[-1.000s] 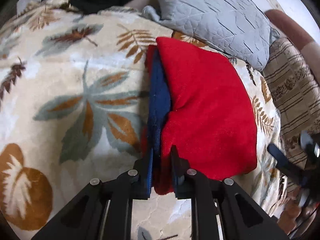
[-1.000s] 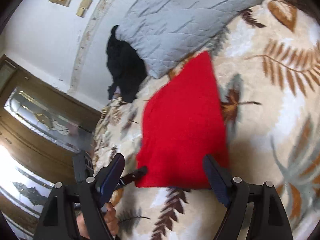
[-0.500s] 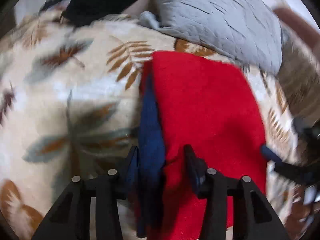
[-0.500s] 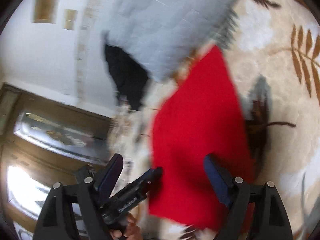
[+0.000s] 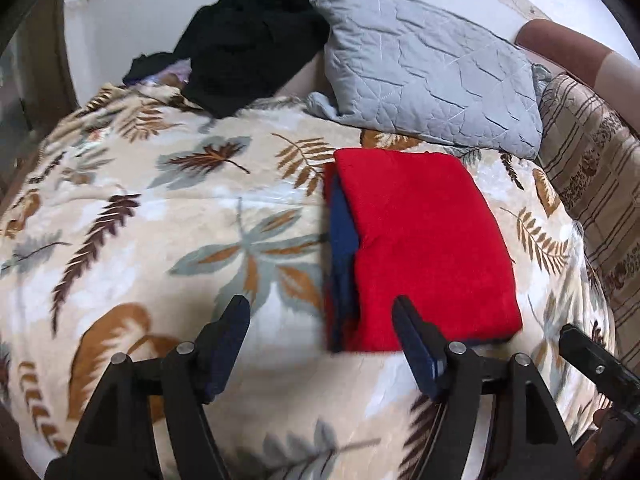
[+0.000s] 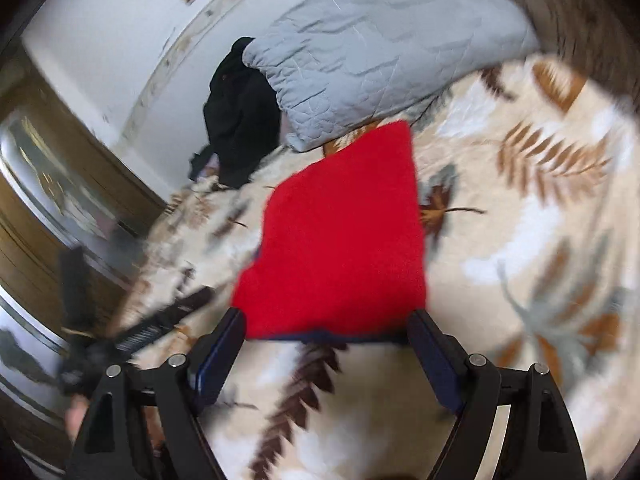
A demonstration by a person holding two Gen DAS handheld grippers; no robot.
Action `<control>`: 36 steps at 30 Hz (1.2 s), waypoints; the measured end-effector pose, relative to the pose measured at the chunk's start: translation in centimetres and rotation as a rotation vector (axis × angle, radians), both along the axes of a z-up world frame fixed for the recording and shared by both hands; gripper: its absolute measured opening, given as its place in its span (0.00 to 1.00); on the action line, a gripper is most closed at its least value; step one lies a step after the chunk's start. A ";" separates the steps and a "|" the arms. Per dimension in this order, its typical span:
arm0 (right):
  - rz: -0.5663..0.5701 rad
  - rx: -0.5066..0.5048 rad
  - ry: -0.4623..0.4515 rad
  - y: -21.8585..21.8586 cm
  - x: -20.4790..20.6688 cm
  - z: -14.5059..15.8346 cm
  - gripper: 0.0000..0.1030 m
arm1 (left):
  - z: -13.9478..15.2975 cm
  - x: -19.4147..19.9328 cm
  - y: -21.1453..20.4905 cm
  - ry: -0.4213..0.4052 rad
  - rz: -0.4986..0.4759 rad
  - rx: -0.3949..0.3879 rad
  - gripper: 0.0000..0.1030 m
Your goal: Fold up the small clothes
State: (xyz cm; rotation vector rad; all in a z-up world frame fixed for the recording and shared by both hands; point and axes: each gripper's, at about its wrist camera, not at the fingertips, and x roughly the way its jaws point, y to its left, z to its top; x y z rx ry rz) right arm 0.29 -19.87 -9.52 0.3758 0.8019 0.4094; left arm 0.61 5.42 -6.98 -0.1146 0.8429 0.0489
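The garment [image 5: 424, 248] lies folded flat on the bed [image 5: 160, 216], a neat red rectangle with a navy layer showing along its left edge and a thin navy hem at its near edge. It sits towards the bed's far right corner, its far edge just short of the grey pillow [image 5: 428, 72]. A black heap [image 5: 248, 36] lies at the far edge, left of the pillow.

The left gripper [image 5: 320, 320] is spread wide and grips nothing, fingers apart above the bed at the garment's near left corner. The right gripper [image 6: 324, 330] is also wide open and empty, its fingers [image 6: 434, 354] flanking the garment's [image 6: 340, 240] near edge; this view is motion-blurred.
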 end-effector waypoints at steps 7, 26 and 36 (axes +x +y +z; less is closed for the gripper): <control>-0.043 -0.251 -0.114 2.5 -4.4 2.2 0.86 | 2.1 -4.3 -0.2 -0.082 0.014 0.052 0.78; -0.088 -0.366 -0.160 3.9 -6.4 4.7 0.86 | 3.7 -5.8 -1.0 -0.111 0.041 0.126 0.79; -0.071 -0.096 0.009 -0.3 -3.0 1.2 0.86 | -0.1 -3.4 1.3 0.009 0.041 0.019 0.79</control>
